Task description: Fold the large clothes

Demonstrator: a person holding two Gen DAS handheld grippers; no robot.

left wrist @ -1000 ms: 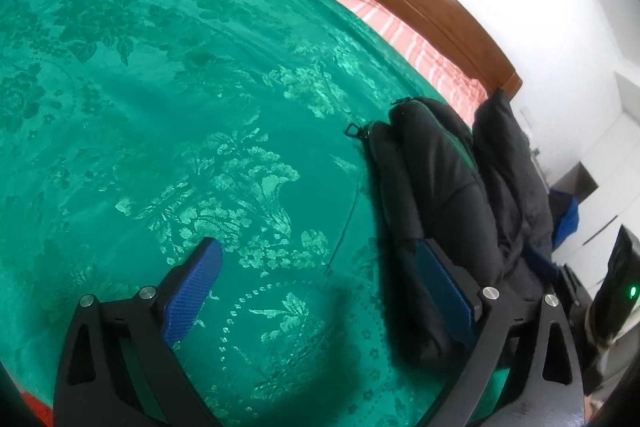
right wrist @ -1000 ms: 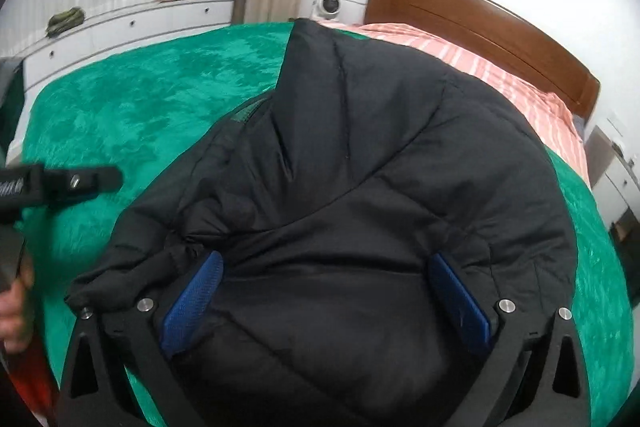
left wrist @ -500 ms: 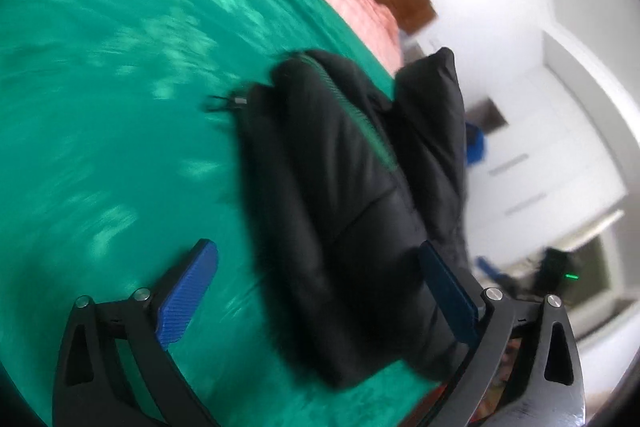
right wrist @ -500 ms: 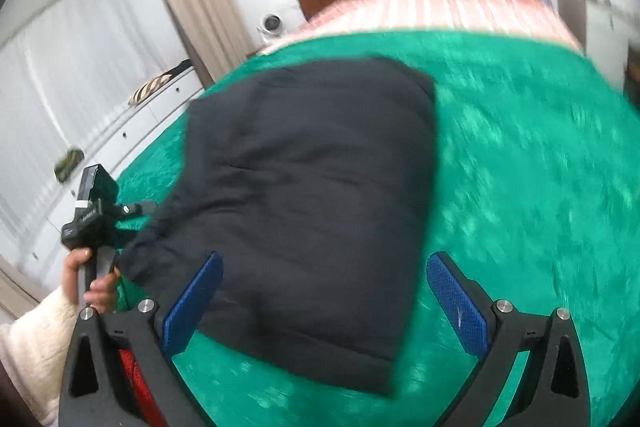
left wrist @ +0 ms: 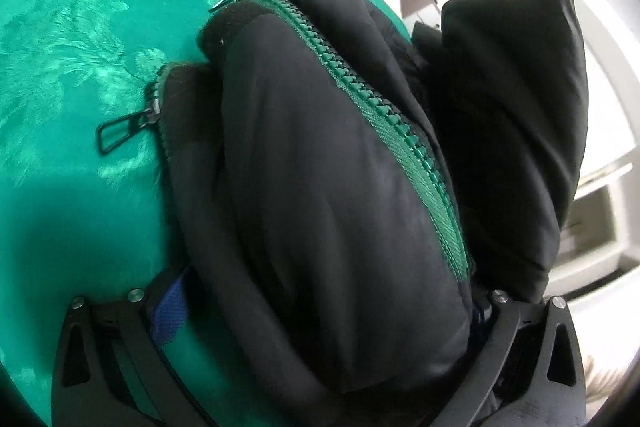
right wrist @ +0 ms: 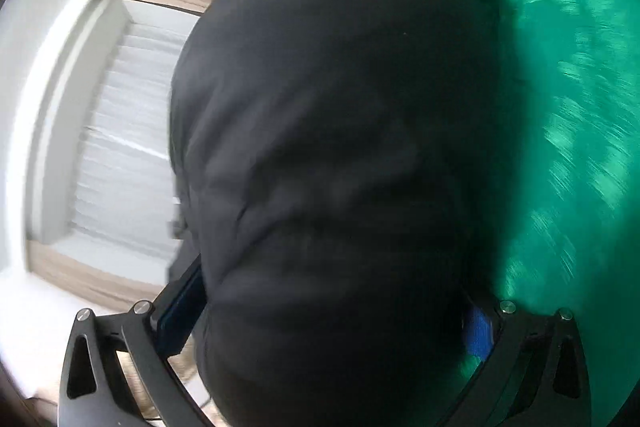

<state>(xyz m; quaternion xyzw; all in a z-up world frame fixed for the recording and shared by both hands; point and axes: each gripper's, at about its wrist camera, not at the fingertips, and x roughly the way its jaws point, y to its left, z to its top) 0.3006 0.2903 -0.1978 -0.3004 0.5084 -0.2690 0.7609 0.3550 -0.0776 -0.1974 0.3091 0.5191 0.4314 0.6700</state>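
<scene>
Black padded jacket (left wrist: 320, 207) is wedged lengthwise between the wide-spread jaws of the left hand-held gripper (left wrist: 324, 311) and right hand-held gripper (right wrist: 324, 315), running straight ahead of both over the green bed (left wrist: 80, 47); firm clamping cannot be told

Bulky black puffer jacket (left wrist: 320, 187) with green zipper (left wrist: 384, 115), folded thick on green bedspread (left wrist: 80, 67)
</scene>
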